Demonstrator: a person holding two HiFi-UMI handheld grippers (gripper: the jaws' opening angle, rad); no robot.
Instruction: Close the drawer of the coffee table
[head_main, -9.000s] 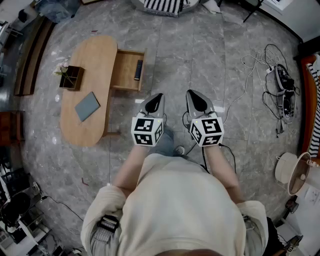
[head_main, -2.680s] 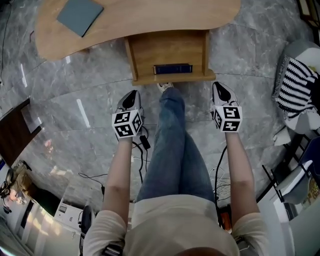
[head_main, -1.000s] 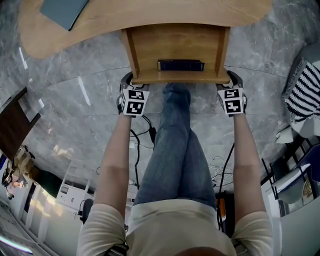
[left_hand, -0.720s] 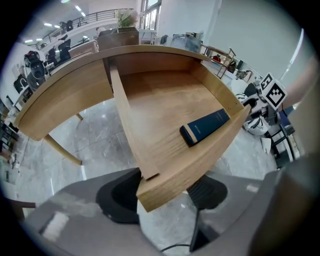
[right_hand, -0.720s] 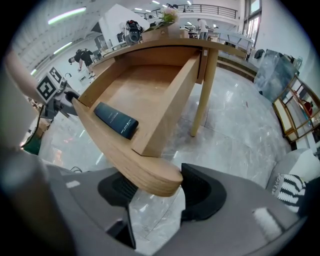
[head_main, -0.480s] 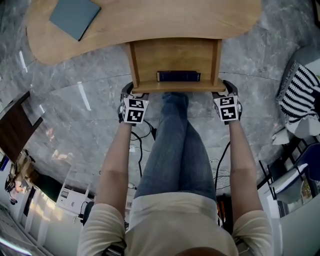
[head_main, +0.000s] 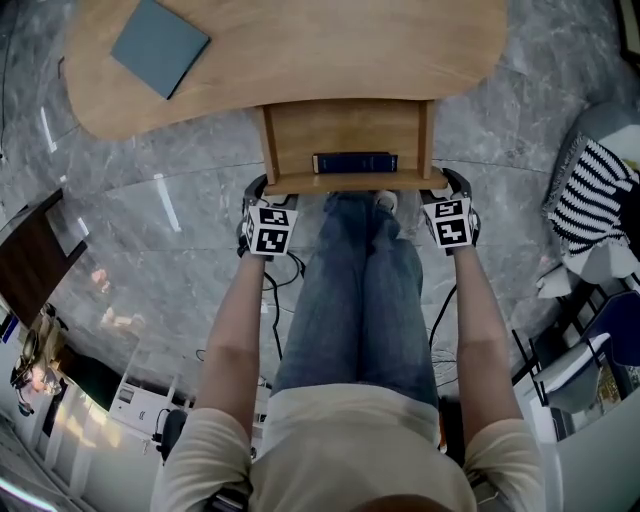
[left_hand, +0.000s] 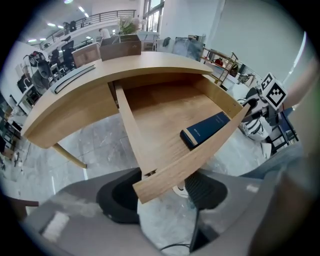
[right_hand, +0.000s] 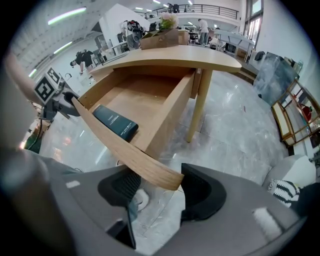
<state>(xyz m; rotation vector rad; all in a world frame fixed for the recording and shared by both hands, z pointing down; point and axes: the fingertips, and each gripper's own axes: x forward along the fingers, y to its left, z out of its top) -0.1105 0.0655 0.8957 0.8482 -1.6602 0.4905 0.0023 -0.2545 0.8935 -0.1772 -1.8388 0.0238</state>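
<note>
- Head view: the drawer (head_main: 345, 135) showed less of its length than half a second earlier, so the push was working. It was still well out from the tabletop (head_main: 330, 50) near edge. One left gripper (head_main: 256, 188) and one right gripper (head_main: 452, 182) sat at its two front corners. One book (head_main: 355, 162) lay inside, and one notebook (head_main: 160, 47) lay near the tabletop's left end.
- Left gripper view: jaws apart, straddling one end of the front panel (left_hand: 200, 155) without clamping it.
- Right gripper view: jaws likewise apart around the other end.
</note>
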